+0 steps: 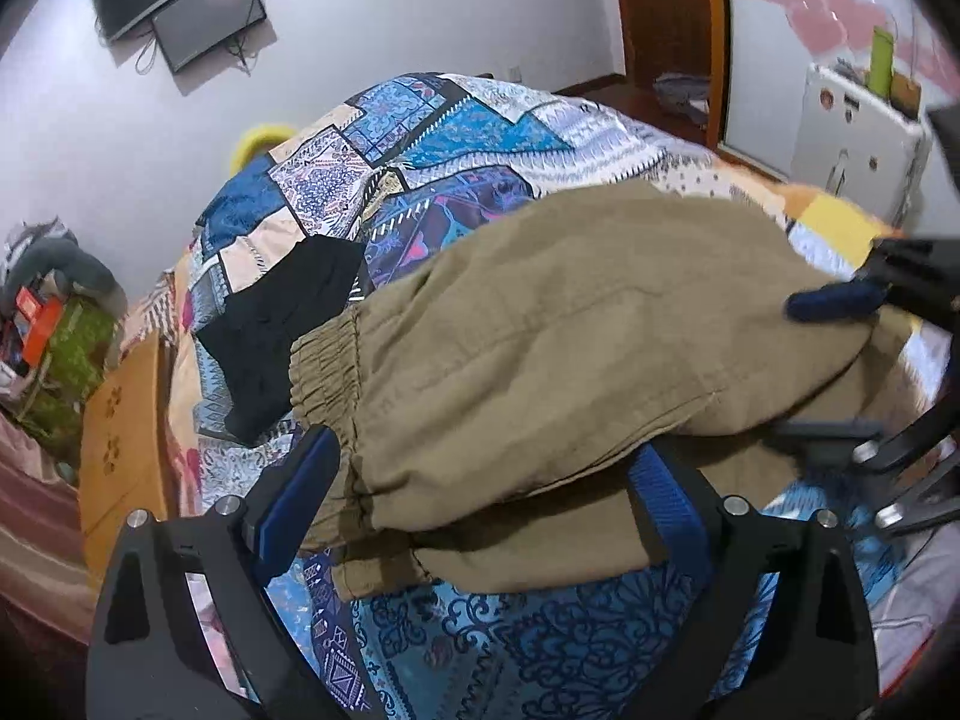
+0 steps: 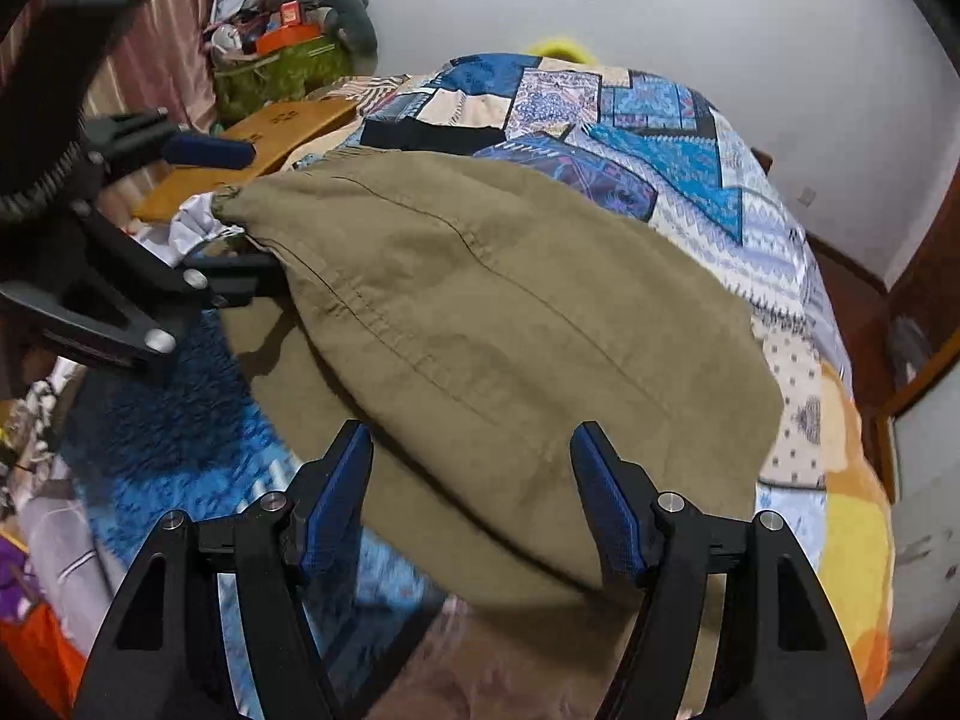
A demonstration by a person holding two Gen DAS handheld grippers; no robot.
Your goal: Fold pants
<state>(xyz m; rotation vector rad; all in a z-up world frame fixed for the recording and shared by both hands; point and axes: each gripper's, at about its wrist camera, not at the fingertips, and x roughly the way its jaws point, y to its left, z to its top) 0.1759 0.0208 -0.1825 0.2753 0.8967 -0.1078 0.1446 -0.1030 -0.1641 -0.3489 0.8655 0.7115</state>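
- Two grippers hovered over a bed spread with a patchwork quilt (image 1: pixel 456 138) of blue, white and orange panels.
- Khaki pants (image 1: pixel 600 324) lay on that quilt, folded over on themselves, so an upper layer rested on a lower one that showed along the near edge.
- Their gathered elastic waistband (image 1: pixel 324 366) pointed toward the wooden footboard (image 1: pixel 120 444) side of the bed, touching a black cloth (image 1: pixel 282 330) that lay flat on the quilt just beyond it.
- In the left wrist view, the left gripper (image 1: pixel 480 480) had its jaws spread wide, one blue pad beside the waistband end and the other over the lower layer; neither pad pressed on the cloth, though the pants lay between and beneath them.
- In the right wrist view, the right gripper (image 2: pixel 471 480) also stood with jaws apart, both blue pads above the near edge of the pants, pinching nothing.
- Each gripper appeared in the other's view, blurred, at the far end of the pants.
- Stitched seams ran lengthwise across the upper layer, which looked fairly smooth.
- Beyond the bed, a dark screen (image 1: pixel 204 18) hung on the white wall, with cables dangling under it.
- Near the footboard stood a green bag (image 2: pixel 276 75) heaped with clutter, beside a striped curtain (image 2: pixel 156 42).
- Something yellow (image 1: pixel 261 141) peeked from behind the far end of the bed; I couldn't tell what it was.
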